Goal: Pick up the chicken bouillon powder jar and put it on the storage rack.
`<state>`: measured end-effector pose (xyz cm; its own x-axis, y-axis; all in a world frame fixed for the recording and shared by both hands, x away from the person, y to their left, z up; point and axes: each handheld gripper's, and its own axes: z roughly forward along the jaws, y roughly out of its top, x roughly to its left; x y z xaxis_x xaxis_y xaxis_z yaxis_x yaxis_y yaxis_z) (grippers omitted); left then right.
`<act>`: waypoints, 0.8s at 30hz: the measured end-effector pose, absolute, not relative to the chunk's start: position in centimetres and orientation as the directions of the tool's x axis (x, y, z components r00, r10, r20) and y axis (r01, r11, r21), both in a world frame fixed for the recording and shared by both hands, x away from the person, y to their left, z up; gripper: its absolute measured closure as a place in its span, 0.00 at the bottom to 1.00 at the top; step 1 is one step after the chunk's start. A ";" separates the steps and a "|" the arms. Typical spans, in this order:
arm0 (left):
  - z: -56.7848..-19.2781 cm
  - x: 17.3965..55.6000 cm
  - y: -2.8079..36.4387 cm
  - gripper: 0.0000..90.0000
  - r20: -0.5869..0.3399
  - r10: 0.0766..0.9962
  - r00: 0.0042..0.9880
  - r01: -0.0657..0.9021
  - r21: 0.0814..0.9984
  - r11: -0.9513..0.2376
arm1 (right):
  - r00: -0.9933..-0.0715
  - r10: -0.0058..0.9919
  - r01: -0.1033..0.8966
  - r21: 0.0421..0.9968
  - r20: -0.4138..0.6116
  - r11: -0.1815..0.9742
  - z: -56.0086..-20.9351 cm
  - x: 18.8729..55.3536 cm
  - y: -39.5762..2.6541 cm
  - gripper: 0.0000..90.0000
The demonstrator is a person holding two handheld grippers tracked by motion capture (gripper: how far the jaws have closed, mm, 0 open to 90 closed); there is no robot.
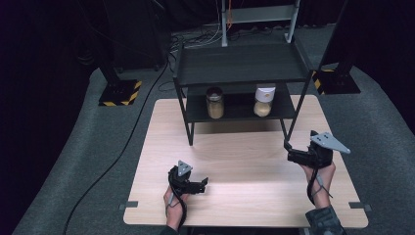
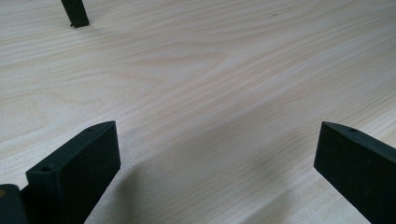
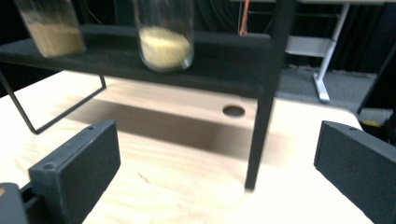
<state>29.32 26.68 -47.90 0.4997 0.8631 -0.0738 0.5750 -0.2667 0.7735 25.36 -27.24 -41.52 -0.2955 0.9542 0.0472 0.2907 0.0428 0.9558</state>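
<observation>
High view. Lower left of centre: left gripper (image 1: pixel 204 182) low over the pale wooden table (image 1: pixel 244 196), jaws released and holding nothing; in the left gripper view they stand wide apart above bare wood grain. Upper centre: black two-tier shelf (image 1: pixel 242 63) at the table's far edge; its lower tier holds a jar of brown powder (image 1: pixel 215 103) at left and a white-lidded jar of yellow grains (image 1: pixel 264 101) at right, well apart. Right of centre: right gripper (image 1: pixel 288 145), jaws released and holding nothing, just beside the shelf's front right leg (image 3: pixel 258 135).
</observation>
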 end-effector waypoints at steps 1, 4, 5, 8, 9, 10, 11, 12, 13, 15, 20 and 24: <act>-47.9 29.3 26.6 0.00 -0.073 0.863 0.500 0.576 0.772 -0.268 | -0.290 0.955 0.299 0.954 0.056 0.035 -41.9 25.1 -27.4 0.00; -47.9 29.3 26.6 0.00 -0.071 0.863 0.500 0.577 0.771 -0.271 | -0.271 0.960 0.336 0.942 0.076 0.020 -43.2 24.3 -28.1 0.00; -47.8 29.4 26.6 0.00 -0.070 0.863 0.500 0.577 0.770 -0.272 | -0.263 0.961 0.349 0.937 0.086 0.011 -43.7 24.0 -28.3 0.00; -47.8 29.4 26.5 0.00 -0.068 0.863 0.501 0.577 0.769 -0.275 | -0.225 0.968 0.403 0.915 0.111 -0.011 -45.5 23.2 -28.9 0.00; -47.8 29.4 26.5 0.00 -0.067 0.863 0.500 0.577 0.769 -0.275 | -0.220 0.968 0.413 0.911 0.117 -0.017 -45.9 23.0 -29.1 0.00; -47.8 29.4 26.5 0.00 -0.066 0.864 0.500 0.578 0.768 -0.275 | -0.194 0.973 0.430 0.902 0.129 -0.034 -46.8 22.6 -29.3 0.00; -47.8 29.4 26.5 0.00 -0.064 0.864 0.500 0.577 0.768 -0.277 | -0.179 0.974 0.437 0.898 0.137 -0.046 -47.3 22.3 -29.4 0.00; -47.8 29.4 26.4 0.00 -0.062 0.864 0.500 0.579 0.766 -0.280 | -0.172 0.974 0.443 0.894 0.150 -0.060 -47.8 22.1 -29.7 0.00; -47.8 29.4 26.4 0.00 -0.062 0.864 0.500 0.579 0.766 -0.280 | -0.172 0.974 0.443 0.894 0.150 -0.060 -47.8 22.1 -29.7 0.00; -47.8 29.4 26.3 0.00 -0.060 0.864 0.500 0.580 0.764 -0.283 | -0.161 0.975 0.480 0.875 0.154 -0.059 -48.6 22.1 -30.0 0.00; -47.7 29.4 26.3 0.00 -0.058 0.865 0.498 0.582 0.762 -0.284 | -0.164 0.975 0.524 0.851 0.148 -0.041 -49.5 22.4 -30.1 0.00; -47.7 29.4 26.2 0.00 -0.054 0.865 0.498 0.583 0.760 -0.288 | -0.172 0.973 0.540 0.841 0.156 -0.039 -49.8 22.6 -30.4 0.00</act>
